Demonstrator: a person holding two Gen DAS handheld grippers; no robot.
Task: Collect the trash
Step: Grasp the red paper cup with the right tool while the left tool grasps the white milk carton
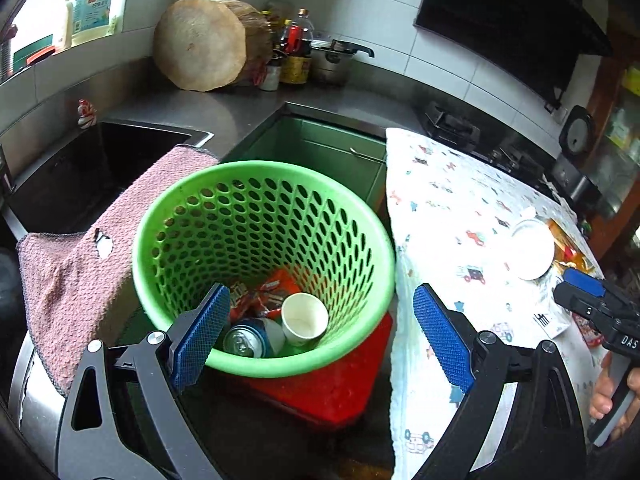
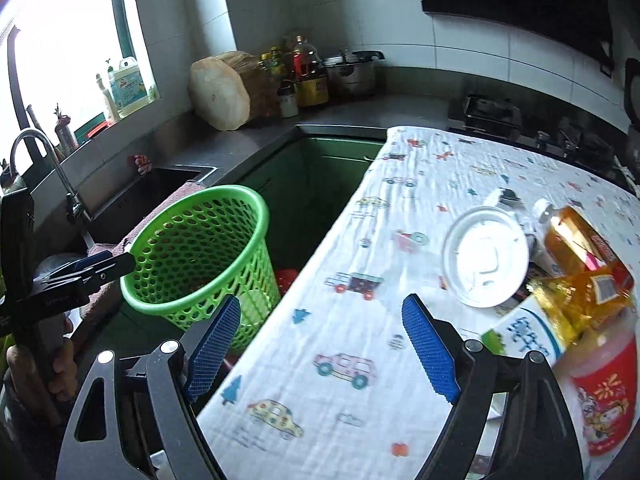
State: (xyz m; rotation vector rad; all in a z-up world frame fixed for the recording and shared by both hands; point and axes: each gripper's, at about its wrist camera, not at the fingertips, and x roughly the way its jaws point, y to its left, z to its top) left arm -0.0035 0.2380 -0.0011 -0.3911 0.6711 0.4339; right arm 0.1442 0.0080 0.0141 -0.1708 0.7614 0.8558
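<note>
A green perforated basket (image 1: pixel 256 216) stands on a red stool (image 1: pixel 332 388) beside the table. In it lie a paper cup (image 1: pixel 305 318), a drink can (image 1: pixel 250 338) and red snack wrappers (image 1: pixel 272 294). My left gripper (image 1: pixel 320 340) is open and empty above the basket's near rim. My right gripper (image 2: pixel 320 356) is open and empty over the table's white printed cloth (image 2: pixel 360 320). On the cloth lie a white cup lid (image 2: pixel 486 256), a yellow wrapper (image 2: pixel 580 256), a milk carton (image 2: pixel 528 336) and a red cup (image 2: pixel 604 396). The basket also shows in the right wrist view (image 2: pixel 200 252).
A pink towel (image 1: pixel 72 272) hangs over the sink edge (image 1: pixel 120 148). A wooden chopping block (image 1: pixel 200 44), bottles (image 1: pixel 296 48) and a pot (image 1: pixel 332 60) stand on the counter corner. A stove (image 1: pixel 456 124) lies behind the table. The tap (image 2: pixel 44 160) stands at the sink.
</note>
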